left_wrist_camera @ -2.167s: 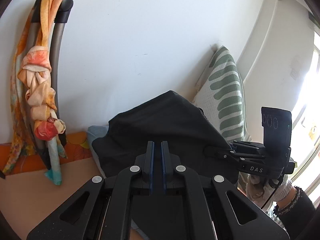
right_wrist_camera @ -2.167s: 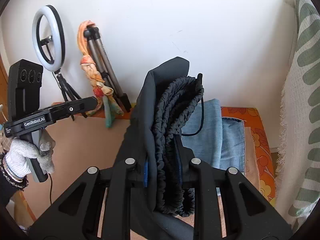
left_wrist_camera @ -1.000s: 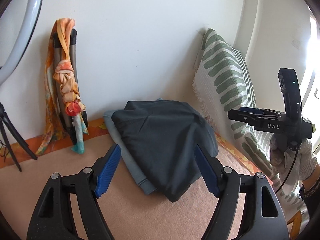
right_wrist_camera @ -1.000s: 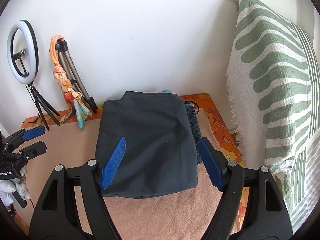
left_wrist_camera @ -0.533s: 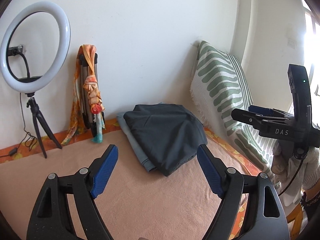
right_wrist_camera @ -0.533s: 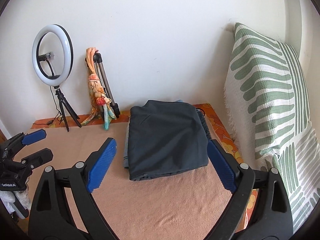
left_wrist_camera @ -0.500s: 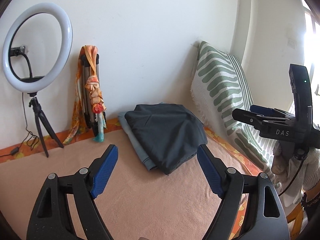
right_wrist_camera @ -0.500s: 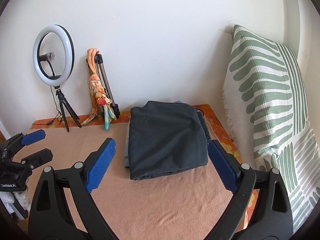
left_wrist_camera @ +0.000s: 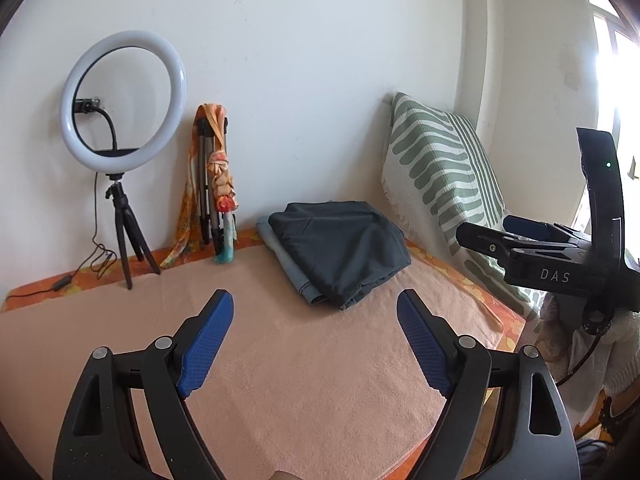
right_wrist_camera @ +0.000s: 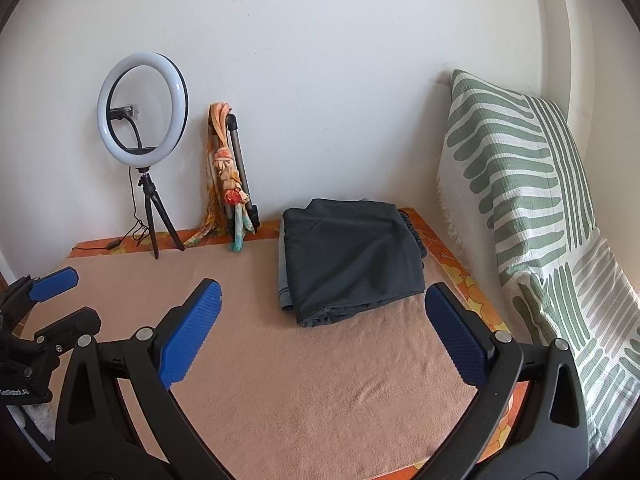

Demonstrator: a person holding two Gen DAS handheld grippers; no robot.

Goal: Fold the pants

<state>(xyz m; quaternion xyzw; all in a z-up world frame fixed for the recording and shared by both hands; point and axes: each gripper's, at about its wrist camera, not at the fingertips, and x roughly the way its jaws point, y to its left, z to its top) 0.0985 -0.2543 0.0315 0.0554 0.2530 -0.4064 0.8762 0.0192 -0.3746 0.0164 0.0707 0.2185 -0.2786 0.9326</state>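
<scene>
from the left wrist: left hand-held gripper spread wide with nothing between the blue pads, held above the peach blanket on the tabletop. folded dark pants lying at the far right of the blanket, on top of a folded light blue garment, near the green striped pillow. ring light on its small tripod at far left, beside a folded tripod wrapped in an orange scarf leaning on the wall. right hand-held gripper at the right edge, seen side-on, fingers parted. from the right wrist: right hand-held gripper likewise gaping and empty, well short of the pants, elastic waistband showing at their right edge. left hand-held gripper at the left edge, fingers apart.
</scene>
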